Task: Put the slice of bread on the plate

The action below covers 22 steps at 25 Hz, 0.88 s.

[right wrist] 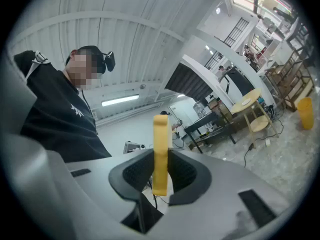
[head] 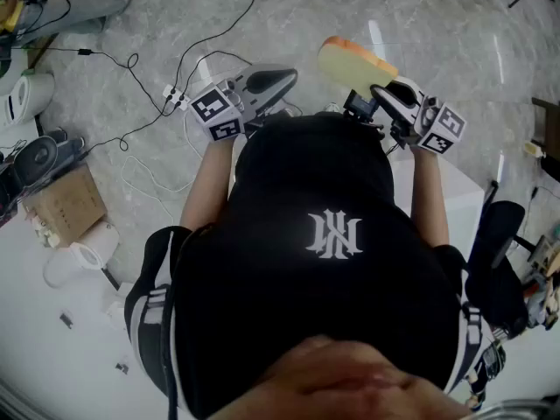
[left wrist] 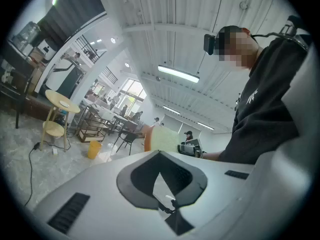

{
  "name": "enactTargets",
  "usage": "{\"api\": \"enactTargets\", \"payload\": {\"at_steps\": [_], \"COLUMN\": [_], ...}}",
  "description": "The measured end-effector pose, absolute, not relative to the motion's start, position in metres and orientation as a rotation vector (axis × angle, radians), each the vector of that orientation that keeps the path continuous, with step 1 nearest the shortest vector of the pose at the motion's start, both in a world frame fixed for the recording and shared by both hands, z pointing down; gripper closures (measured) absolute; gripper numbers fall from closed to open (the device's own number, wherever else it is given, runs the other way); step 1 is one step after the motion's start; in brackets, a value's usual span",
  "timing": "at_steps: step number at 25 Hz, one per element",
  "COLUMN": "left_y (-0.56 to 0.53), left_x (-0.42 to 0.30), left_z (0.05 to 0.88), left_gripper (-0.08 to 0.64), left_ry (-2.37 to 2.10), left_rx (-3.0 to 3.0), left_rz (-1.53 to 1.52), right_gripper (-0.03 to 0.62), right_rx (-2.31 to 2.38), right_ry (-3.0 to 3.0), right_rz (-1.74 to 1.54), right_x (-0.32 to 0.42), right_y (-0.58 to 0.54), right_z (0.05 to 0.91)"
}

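Observation:
The slice of bread (head: 350,62), pale with an orange-brown crust, is held up in the air between the jaws of my right gripper (head: 374,90). In the right gripper view the slice (right wrist: 160,134) stands edge-on, and the two dark pads of the right gripper (right wrist: 161,159) press on its sides. My left gripper (head: 289,78) is level beside it on the left, with its jaws together and nothing in them. From the left gripper (left wrist: 160,156) the bread (left wrist: 161,139) shows just beyond the jaw tips. No plate is in any view.
A person in a black hooded top (head: 324,261) fills the middle of the head view. Cables and a power strip (head: 172,94) lie on the marble floor. A cardboard box (head: 66,201) and a white jug (head: 74,261) sit at left; a white tabletop (head: 451,195) is at right.

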<state>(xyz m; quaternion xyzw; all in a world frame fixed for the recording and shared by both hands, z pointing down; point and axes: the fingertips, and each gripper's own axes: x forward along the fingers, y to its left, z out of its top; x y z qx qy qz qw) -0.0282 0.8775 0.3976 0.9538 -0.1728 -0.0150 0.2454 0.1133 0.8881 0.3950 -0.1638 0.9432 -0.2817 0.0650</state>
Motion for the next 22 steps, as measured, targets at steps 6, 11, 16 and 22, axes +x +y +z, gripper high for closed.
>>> {"api": "enactTargets", "payload": {"at_steps": [6,11,16,22], "left_y": [0.881,0.889,0.895,0.901], "left_x": [-0.026,-0.023,-0.025,-0.022], "left_z": [0.398,0.403,0.405,0.406], "left_gripper": [0.548,0.548,0.548,0.548], "left_ry": [-0.478,-0.493,-0.525,-0.550], "left_rx": [2.590,2.586,2.567,2.547], "left_rz": [-0.039,-0.023,-0.014,-0.024], "right_gripper": [0.511,0.509,0.509,0.509], "right_rx": [-0.477,-0.509,-0.542,-0.508], "right_ry": [2.858,2.846,2.886,2.901], "right_rz": [-0.860,-0.900,-0.905,-0.926], "right_x": [0.113,0.118,0.121,0.122], "right_y": [0.890,0.889,0.889,0.889], "right_z": [0.397,0.405,0.414,0.419]}}
